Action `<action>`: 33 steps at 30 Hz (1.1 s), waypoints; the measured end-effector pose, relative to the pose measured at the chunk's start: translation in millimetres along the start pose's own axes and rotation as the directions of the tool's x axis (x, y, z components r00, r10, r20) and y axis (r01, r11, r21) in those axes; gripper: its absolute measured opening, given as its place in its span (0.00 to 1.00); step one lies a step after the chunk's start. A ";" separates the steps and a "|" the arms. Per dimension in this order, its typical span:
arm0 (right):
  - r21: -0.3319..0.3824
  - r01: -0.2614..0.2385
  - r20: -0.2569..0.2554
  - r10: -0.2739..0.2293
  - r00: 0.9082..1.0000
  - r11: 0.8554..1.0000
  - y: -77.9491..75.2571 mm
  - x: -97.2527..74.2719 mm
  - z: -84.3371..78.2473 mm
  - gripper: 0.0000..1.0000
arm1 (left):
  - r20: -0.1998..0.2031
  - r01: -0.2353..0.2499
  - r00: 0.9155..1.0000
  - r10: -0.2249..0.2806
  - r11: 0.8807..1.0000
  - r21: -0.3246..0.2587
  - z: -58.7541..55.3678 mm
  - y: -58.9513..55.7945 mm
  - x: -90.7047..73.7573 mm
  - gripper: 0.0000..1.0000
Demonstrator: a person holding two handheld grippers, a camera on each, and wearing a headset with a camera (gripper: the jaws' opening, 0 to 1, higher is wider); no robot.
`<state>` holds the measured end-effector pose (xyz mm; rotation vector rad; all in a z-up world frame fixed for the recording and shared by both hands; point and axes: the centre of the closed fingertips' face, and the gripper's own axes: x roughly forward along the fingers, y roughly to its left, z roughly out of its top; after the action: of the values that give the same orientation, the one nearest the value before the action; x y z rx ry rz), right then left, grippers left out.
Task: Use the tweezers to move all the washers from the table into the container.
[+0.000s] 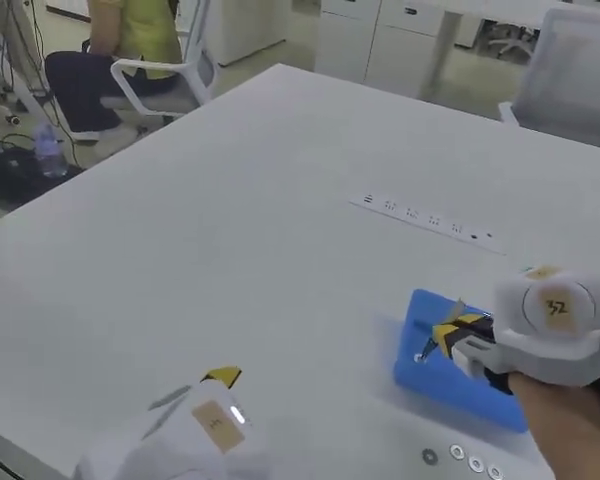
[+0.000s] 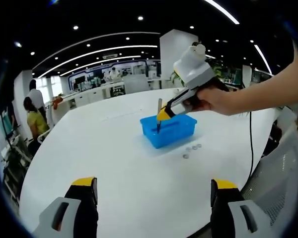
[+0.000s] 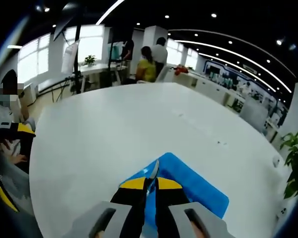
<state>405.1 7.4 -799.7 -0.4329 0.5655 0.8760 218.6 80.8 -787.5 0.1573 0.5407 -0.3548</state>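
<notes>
the blue container (image 1: 440,392) is sitting at the near right of the table. the right gripper (image 3: 150,184) is hovering over it, its jaws squeezing together on the tweezers (image 1: 428,345) with hardly a gap between them. the tweezers are pointing down into the container. a tiny speck is showing at their tip, too small to say whether a washer is pinched there. the left gripper (image 2: 154,183) is waiting at the near left, well apart from the work, its jaws standing wide and gripping nothing. four washers (image 1: 457,454) are lying in a short row on the table, just beside the container's near side.

by my reading this is the drop-off step, with at least four washers left to move. the next move is calling for lifting the tweezers clear of the container wall, bringing them nearer to the row, and lowering the tip onto one washer. the washers are lying thin and flat on a smooth top, so the tip will likely need to catch an edge or the hole.

the room is looking like an open office. the white table (image 1: 230,250) is spreading wide. a person in a yellow top (image 1: 130,30) is sitting on a chair (image 1: 165,75) at the far left. a power strip (image 1: 425,218) is lying on the table beyond the container.
</notes>
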 end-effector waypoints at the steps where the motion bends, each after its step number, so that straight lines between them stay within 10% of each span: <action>1: 0.005 -0.002 -0.006 0.003 1.000 1.000 0.3 1.1 -1.4 0.02 | -0.002 0.000 1.000 0.000 1.000 -0.003 -0.4 0.2 0.2 0.96; 19: 0.030 -0.002 0.009 0.002 1.000 1.000 -1.1 -2.5 -4.0 0.02 | -0.019 -0.001 1.000 0.002 1.000 0.019 -3.8 -0.6 0.6 0.96; 33: 0.034 -0.003 0.114 -0.001 0.993 0.999 17.8 -63.4 15.3 0.02 | -0.012 -0.014 1.000 0.014 0.999 0.036 -3.0 1.3 0.2 0.97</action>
<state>362.5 -11.3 -750.6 -0.3486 0.4748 0.8850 217.9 82.7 -790.1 0.1981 0.5454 -0.3500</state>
